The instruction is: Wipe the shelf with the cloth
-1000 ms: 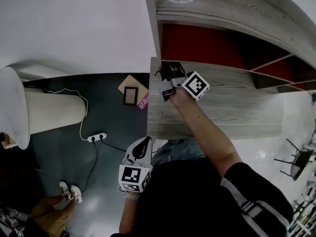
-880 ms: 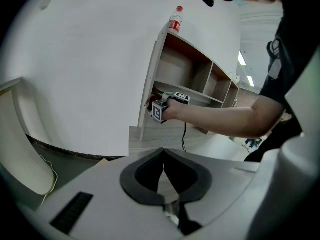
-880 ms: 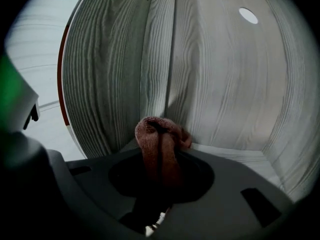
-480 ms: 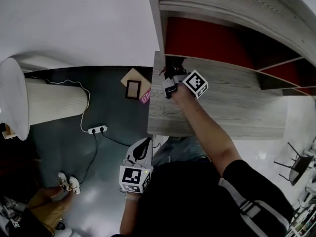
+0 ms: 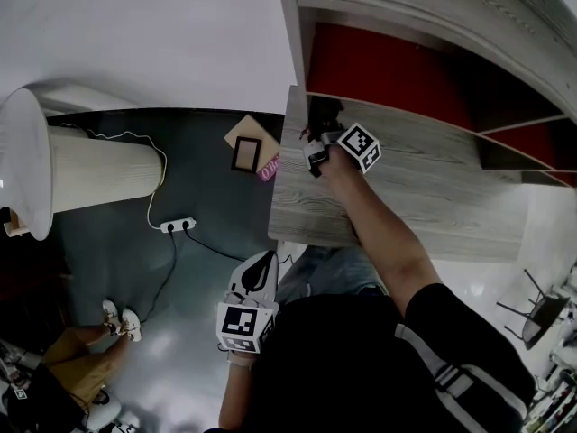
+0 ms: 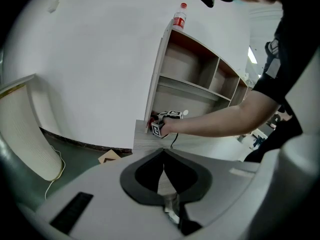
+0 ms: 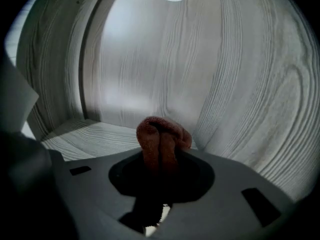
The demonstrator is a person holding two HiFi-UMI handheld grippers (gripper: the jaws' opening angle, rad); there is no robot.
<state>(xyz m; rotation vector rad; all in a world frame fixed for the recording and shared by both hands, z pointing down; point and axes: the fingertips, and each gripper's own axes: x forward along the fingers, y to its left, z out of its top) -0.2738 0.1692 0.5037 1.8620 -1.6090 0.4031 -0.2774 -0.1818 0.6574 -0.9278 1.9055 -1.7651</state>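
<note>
A rust-red cloth (image 7: 161, 140) is bunched between the jaws of my right gripper (image 7: 160, 156), which is shut on it. The cloth sits in the left rear corner of a grey wood shelf (image 7: 85, 136), close to the back wall. In the head view the right gripper (image 5: 315, 142) rests at the left end of the shelf board (image 5: 424, 197), under the red back panel. The left gripper view shows that gripper (image 6: 161, 120) from the side against the shelf's upright. My left gripper (image 5: 258, 276) hangs low beside the person's body, away from the shelf, shut and holding nothing.
A bottle (image 6: 179, 17) stands on top of the shelf unit. A tall white ribbed cylinder (image 5: 86, 183), a power strip (image 5: 178, 226) with its cable and a small framed card (image 5: 245, 152) are on the dark floor at the left. Another person's shoes (image 5: 118, 319) show at the lower left.
The right gripper stays in the shelf's left rear corner with the cloth, shifting only slightly. The head view has drifted a little. The left gripper has not moved.
</note>
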